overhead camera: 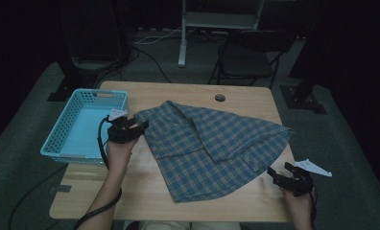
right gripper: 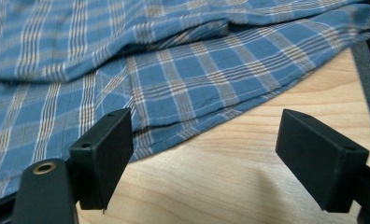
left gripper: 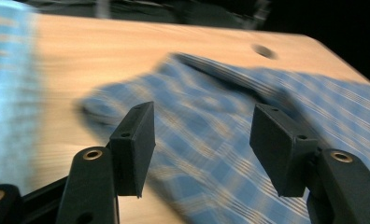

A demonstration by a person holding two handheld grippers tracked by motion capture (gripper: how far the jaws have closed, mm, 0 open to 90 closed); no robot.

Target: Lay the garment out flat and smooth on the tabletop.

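A blue plaid shirt point(overhead camera: 212, 146) lies spread and partly folded over the middle and right of the wooden counter point(overhead camera: 145, 187) in the high view, its hem reaching toward the lower centre of the frame. A light blue perforated basket point(overhead camera: 63, 139) sits on the counter's left edge, at centre left of the frame. The left tongs point(overhead camera: 141, 125) are at the shirt's left corner, just right of the basket, held by the person's left hand point(overhead camera: 117, 151); the jaws stand spread with nothing between them. In the left gripper view, which is motion-blurred, the spread tongs point(left gripper: 202, 144) hang over plaid cloth point(left gripper: 230, 140), and a round hole point(left gripper: 265, 51) in the counter shows at upper right. The right tongs point(overhead camera: 277, 173) are at the lower right of the high view, just beside the shirt's lower right edge, held by the right hand point(overhead camera: 298, 206). In the right gripper view the jaws of these tongs point(right gripper: 202, 158) are spread wide over bare wood point(right gripper: 230, 172), with the shirt's hem point(right gripper: 211, 121) lying just beyond them and filling the upper frame.
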